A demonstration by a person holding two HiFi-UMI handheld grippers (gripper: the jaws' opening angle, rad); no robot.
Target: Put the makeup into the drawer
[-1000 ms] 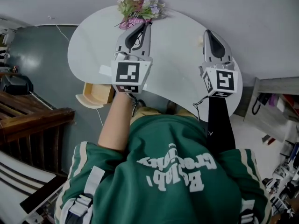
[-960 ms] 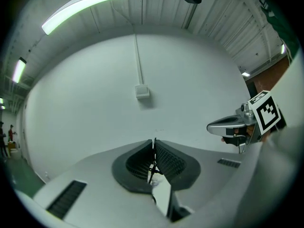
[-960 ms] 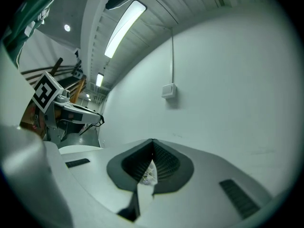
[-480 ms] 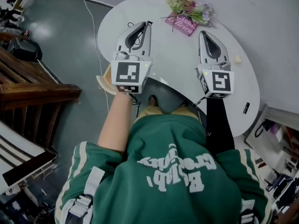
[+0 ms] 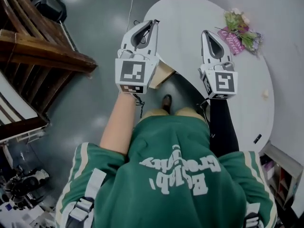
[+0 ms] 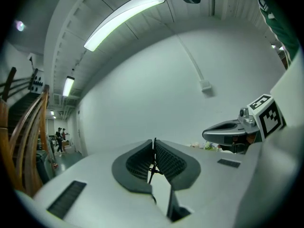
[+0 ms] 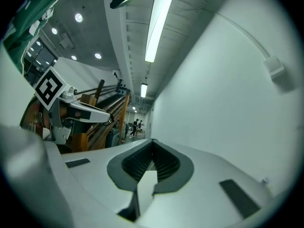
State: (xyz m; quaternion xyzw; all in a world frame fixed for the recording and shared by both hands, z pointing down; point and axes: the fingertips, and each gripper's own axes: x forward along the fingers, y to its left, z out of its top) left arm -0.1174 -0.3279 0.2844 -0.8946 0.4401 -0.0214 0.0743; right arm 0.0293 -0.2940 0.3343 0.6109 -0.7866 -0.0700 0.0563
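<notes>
Both grippers have swung left across the tabletop (image 5: 190,18) since a second ago. Left gripper (image 5: 153,23) jaws are shut on nothing, and so are the right gripper (image 5: 205,33) jaws. The wooden drawer (image 5: 161,74) sticks out below, between them. The pink makeup (image 5: 231,38) lies by the flowers (image 5: 242,25), far right.

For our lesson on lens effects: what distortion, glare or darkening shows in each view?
Head view: evenly lit, soft glare patches on the grey floor. Left gripper view: strong fisheye bending, black corners, a bright ceiling light. Right gripper view: same bending and dark rim, its light strip glaring white.
</notes>
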